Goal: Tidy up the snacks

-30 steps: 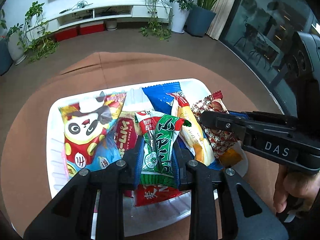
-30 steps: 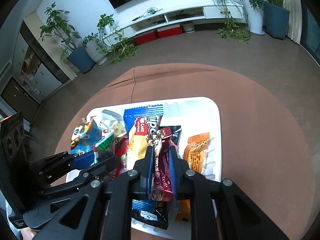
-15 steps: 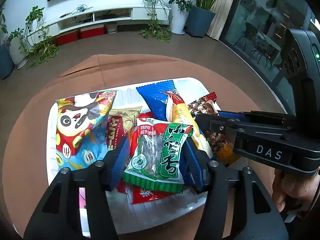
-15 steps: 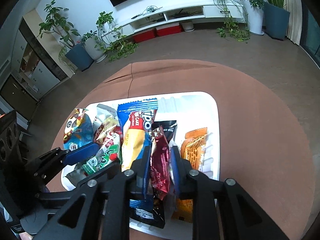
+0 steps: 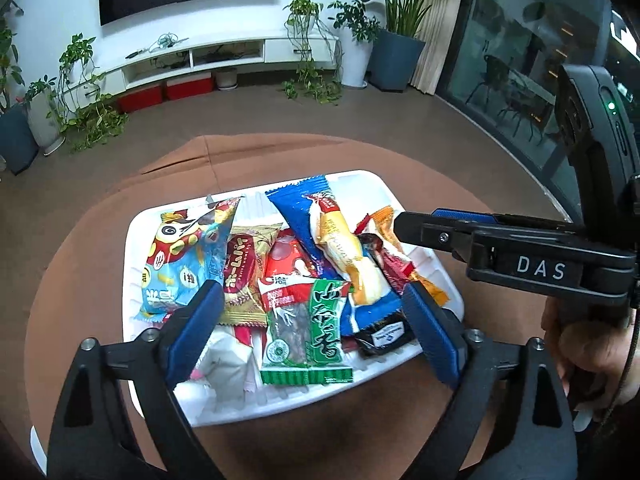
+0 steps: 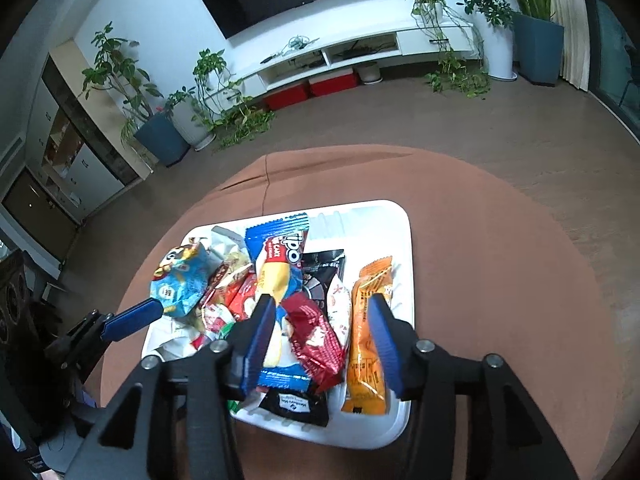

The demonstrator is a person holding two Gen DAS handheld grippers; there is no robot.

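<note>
Brown cloth covers the round table [image 5: 100, 240], and on it stands the white tray [image 6: 404, 240] with all the snacks piled inside. My left gripper [image 5: 312, 316] is opening wide above the green packet [image 5: 316, 332], which lies free on the pile. My right gripper [image 6: 322, 332] is also opening; the dark red packet [image 6: 316, 336] lies between its pads, not pressed.

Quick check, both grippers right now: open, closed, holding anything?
Left gripper: jaws opening, pads clear of the green packet lying between them in the tray.
Right gripper: jaws opening, dark red packet between them, not gripped.
</note>
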